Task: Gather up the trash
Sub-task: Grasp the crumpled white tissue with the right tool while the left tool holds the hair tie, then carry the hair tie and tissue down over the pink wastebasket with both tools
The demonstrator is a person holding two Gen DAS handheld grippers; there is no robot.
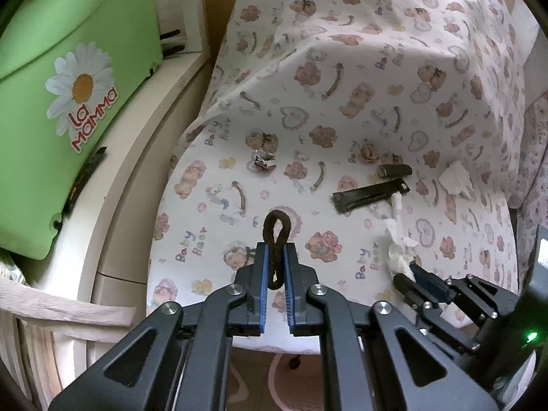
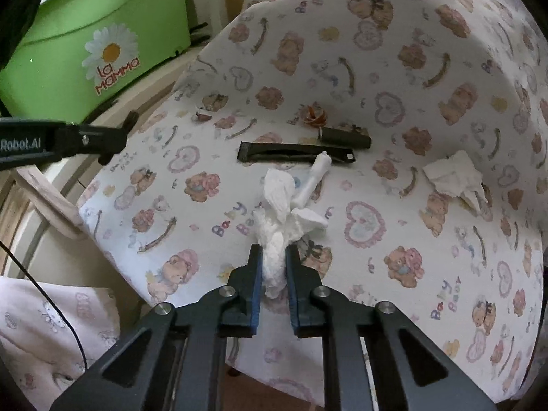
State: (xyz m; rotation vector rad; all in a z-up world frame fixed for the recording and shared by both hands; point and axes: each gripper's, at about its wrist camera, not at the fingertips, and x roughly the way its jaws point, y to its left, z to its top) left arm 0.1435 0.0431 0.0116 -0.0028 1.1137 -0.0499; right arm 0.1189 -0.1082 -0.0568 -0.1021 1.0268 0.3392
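My left gripper (image 1: 274, 257) is shut on a dark brown loop of cord (image 1: 275, 236) and holds it above the teddy-bear cloth (image 1: 342, 102). My right gripper (image 2: 274, 257) is shut on a crumpled white tissue (image 2: 279, 212); it also shows in the left wrist view (image 1: 399, 253). On the cloth lie a long black strip (image 2: 294, 152), a dark roll (image 2: 344, 137), a white twisted paper stick (image 2: 313, 178), a second white tissue (image 2: 455, 176), an orange-brown scrap (image 2: 313, 113) and a small crumpled wrapper (image 1: 263, 162).
A green "La Mamma" box (image 1: 68, 85) stands at the left on a cream ledge (image 1: 137, 144). The cloth covers a raised surface that rises at the back. A pink patterned fabric (image 2: 51, 325) lies low at the left.
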